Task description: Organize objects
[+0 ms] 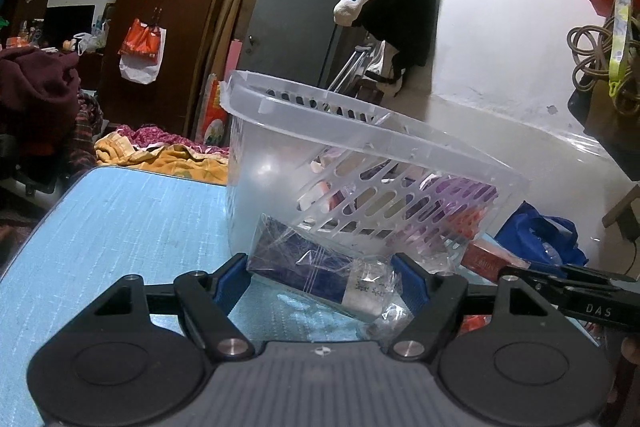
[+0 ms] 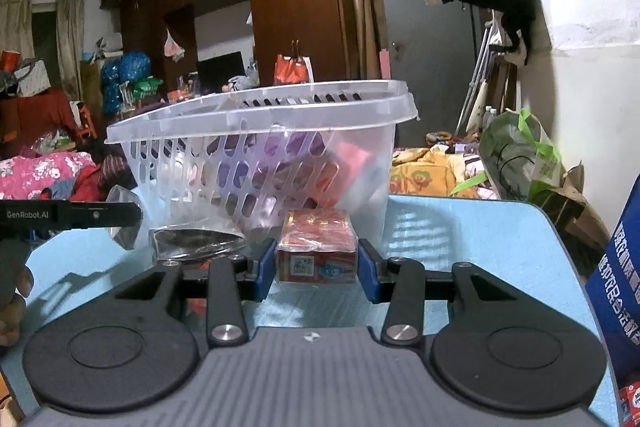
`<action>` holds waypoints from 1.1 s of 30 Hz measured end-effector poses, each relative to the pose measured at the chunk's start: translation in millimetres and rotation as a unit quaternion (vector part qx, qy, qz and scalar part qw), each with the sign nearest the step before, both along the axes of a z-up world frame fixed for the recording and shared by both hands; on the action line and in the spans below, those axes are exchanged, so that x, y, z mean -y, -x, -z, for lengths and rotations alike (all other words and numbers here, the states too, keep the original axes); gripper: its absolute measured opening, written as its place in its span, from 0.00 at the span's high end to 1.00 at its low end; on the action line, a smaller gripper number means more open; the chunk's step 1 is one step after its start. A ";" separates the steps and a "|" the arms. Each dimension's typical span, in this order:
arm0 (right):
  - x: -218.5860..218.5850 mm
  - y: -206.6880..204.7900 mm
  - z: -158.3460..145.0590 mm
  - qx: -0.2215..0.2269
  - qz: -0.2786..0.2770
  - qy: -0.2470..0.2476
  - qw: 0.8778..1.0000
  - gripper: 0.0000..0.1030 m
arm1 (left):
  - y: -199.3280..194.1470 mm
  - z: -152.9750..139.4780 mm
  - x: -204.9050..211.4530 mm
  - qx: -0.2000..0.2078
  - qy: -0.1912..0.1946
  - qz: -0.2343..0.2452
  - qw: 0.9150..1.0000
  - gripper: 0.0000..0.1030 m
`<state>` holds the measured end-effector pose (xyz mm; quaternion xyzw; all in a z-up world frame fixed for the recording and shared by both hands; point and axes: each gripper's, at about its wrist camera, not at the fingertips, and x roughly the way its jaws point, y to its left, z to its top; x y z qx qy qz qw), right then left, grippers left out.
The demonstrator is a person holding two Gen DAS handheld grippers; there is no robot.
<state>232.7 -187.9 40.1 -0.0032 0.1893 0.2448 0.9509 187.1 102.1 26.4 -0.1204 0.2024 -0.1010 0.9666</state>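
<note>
A clear plastic basket point(image 1: 280, 155) with slotted sides stands on the blue table point(image 1: 120, 227) and holds several colourful packets. My left gripper point(image 1: 322, 279) sits just in front of it, shut on a dark blue package in crinkled clear wrap point(image 1: 304, 267) that rests on the table. In the right wrist view the same basket point(image 2: 360, 147) stands ahead. My right gripper point(image 2: 317, 267) is shut on a red box point(image 2: 318, 247) against the basket's foot. The left gripper's arm point(image 2: 80, 215) and the wrapped package point(image 2: 196, 243) show at the left there.
A blue bag point(image 1: 540, 235) lies right of the basket. A green-and-white bag point(image 2: 516, 155) sits beyond the table's far right corner. A tall blue carton point(image 2: 616, 287) stands close at the right. Clothes and bedding lie past the table's far edge point(image 1: 160, 163).
</note>
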 end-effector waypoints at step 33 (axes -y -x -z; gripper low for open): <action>-33.6 -15.2 -87.4 0.089 -0.010 -0.072 0.993 0.00 | -68.2 -98.6 25.0 0.028 -0.015 -0.062 0.998 0.00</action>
